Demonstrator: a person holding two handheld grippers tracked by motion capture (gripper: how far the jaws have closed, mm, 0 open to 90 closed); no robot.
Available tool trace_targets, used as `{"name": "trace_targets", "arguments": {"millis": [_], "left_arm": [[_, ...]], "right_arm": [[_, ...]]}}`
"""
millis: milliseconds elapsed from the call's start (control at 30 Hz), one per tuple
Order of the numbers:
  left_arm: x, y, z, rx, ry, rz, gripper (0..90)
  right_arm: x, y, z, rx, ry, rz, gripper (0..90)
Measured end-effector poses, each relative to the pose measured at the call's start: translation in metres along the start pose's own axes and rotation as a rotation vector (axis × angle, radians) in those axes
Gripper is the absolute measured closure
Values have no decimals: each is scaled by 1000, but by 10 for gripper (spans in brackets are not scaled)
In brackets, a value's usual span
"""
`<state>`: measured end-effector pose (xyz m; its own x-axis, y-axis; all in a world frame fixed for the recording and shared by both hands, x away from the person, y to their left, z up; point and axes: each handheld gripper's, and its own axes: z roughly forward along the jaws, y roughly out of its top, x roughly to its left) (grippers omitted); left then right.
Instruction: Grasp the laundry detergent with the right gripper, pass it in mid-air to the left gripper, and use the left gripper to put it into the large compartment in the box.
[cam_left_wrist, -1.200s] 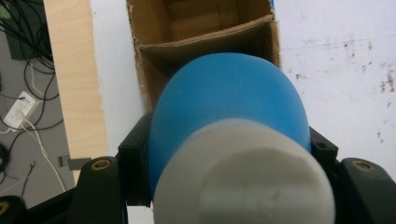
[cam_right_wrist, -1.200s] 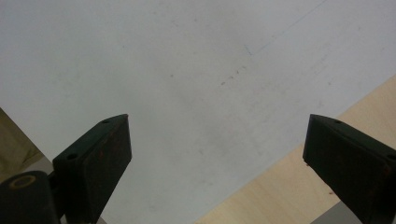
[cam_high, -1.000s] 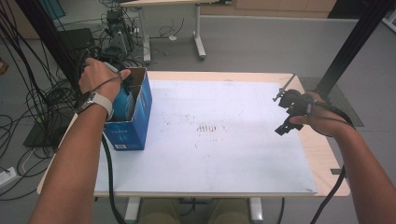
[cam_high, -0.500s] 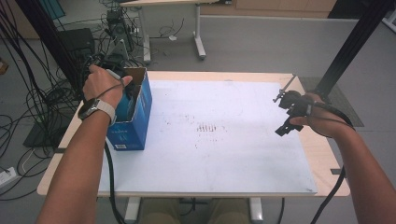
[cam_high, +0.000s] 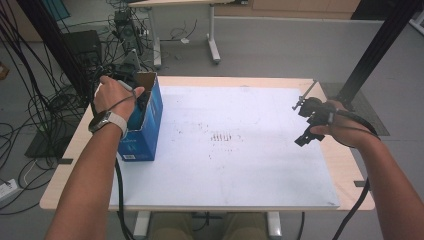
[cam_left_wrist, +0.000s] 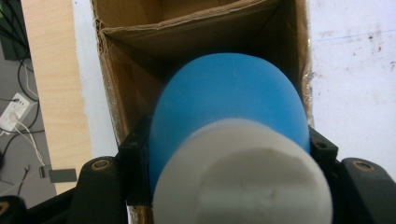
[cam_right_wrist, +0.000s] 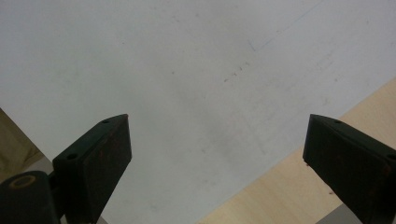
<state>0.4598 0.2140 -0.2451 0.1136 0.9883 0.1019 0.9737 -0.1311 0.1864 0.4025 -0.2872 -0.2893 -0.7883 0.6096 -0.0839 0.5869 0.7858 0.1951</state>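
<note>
My left hand-held gripper (cam_left_wrist: 224, 186) is clenched on a blue bottle (cam_left_wrist: 229, 107) with a white cap (cam_left_wrist: 243, 172); the black jaws press against both sides of the bottle's body. The bottle hangs in the open mouth of the cardboard box (cam_left_wrist: 140, 51), its blue body partly down between the brown inner walls. In the high view I see my left hand (cam_high: 116, 95) over the top of that blue box (cam_high: 147, 122), which stands near the tabletop's (cam_high: 345, 165) left edge, toward the far left corner, on the white sheet (cam_high: 240, 165).

My right hand-held gripper (cam_high: 306, 122) is released: its two jaws stand wide apart with nothing between them. It hovers above the right edge of the tabletop, over the line where the white sheet meets the bare wood, well apart from the box.
</note>
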Motion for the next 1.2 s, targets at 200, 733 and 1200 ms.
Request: {"name": "trace_targets", "arguments": {"millis": [200,733,1200], "left_arm": [[1,-1,5,4,1,-5,375],[0,-2,17,14,2,6,374],[1,-4,30,27,-8,2,374]], "right_arm": [[-1,-1,-1,2,-3,0,78],[0,-1,1,3,0,1,78],[-1,-5,1,7,0,9,77]]}}
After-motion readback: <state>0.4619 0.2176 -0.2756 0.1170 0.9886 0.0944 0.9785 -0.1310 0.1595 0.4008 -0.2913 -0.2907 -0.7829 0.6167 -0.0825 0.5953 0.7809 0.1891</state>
